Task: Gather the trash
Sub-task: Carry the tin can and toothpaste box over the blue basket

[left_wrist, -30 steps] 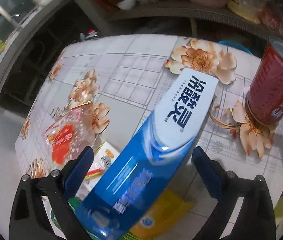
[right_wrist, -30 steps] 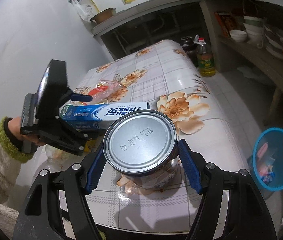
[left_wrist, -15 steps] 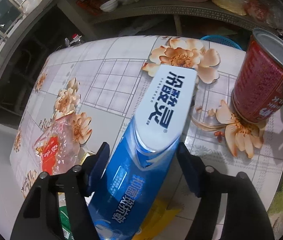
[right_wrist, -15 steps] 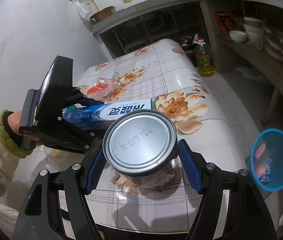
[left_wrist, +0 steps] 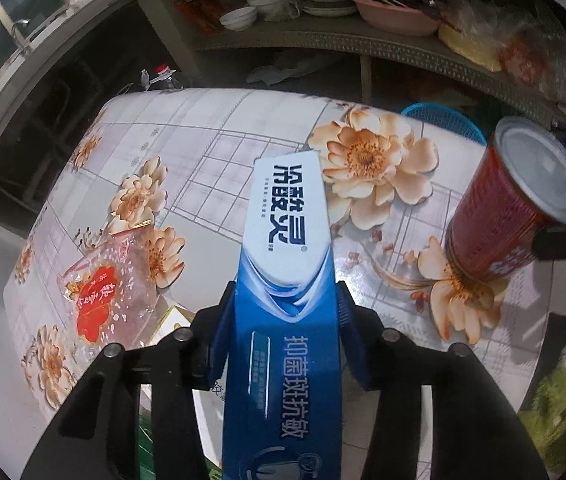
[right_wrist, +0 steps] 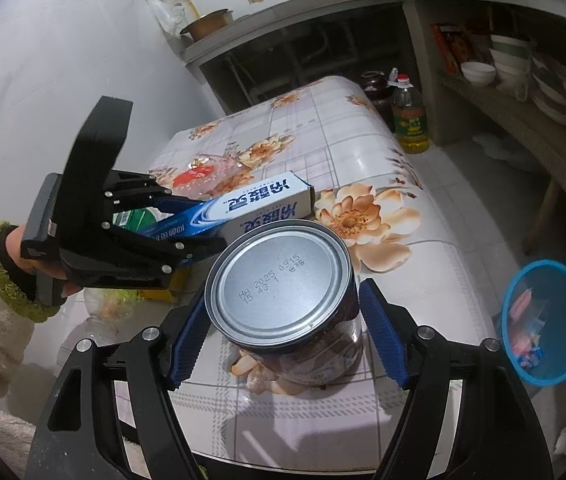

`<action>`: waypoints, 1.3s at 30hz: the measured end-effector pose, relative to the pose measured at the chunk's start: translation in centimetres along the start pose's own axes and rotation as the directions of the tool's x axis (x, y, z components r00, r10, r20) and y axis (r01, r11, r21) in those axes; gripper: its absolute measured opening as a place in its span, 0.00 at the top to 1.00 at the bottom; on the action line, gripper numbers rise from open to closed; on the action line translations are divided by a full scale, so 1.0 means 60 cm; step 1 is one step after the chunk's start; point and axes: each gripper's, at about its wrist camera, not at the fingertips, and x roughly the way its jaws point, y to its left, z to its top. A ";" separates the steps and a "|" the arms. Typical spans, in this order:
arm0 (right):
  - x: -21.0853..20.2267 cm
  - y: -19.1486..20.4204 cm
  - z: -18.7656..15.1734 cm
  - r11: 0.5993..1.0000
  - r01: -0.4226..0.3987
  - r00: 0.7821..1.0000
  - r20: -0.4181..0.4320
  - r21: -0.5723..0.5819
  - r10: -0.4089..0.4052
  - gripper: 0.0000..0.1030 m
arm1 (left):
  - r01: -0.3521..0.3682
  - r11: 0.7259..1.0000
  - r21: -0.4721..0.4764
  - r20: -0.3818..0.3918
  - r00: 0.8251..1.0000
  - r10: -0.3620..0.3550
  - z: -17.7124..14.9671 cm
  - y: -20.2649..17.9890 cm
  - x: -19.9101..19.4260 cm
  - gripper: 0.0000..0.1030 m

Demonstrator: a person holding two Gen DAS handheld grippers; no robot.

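Floral tabletop (left_wrist: pixel 219 168) beside dish shelf (left_wrist: pixel 323 36); left jaws clamp toothpaste box (left_wrist: pixel 287 272); right jaws spread around can (right_wrist: pixel 283 292).

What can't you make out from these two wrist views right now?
- Right wrist view: whether the right hand-held gripper touches the red can; the lid hides the contact.
- Left wrist view: near end of the toothpaste box, cut off by the bottom edge.
- Right wrist view: contents of the blue basket, too small.
- Green packet, mostly behind the left hand-held gripper.

Both grippers: black plastic linkage arms w/ silver screws, blue ribbed pads (right_wrist: pixel 383 340). Left hand (right_wrist: pixel 49 276): cream fleece sleeve, green cuff, dark glove
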 end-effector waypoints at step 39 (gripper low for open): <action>-0.220 -0.415 -0.160 0.701 0.193 0.920 0.120 0.687 -0.372 0.35 | 0.470 0.869 -0.154 -0.090 0.869 -0.486 0.379 -0.333 0.139 0.55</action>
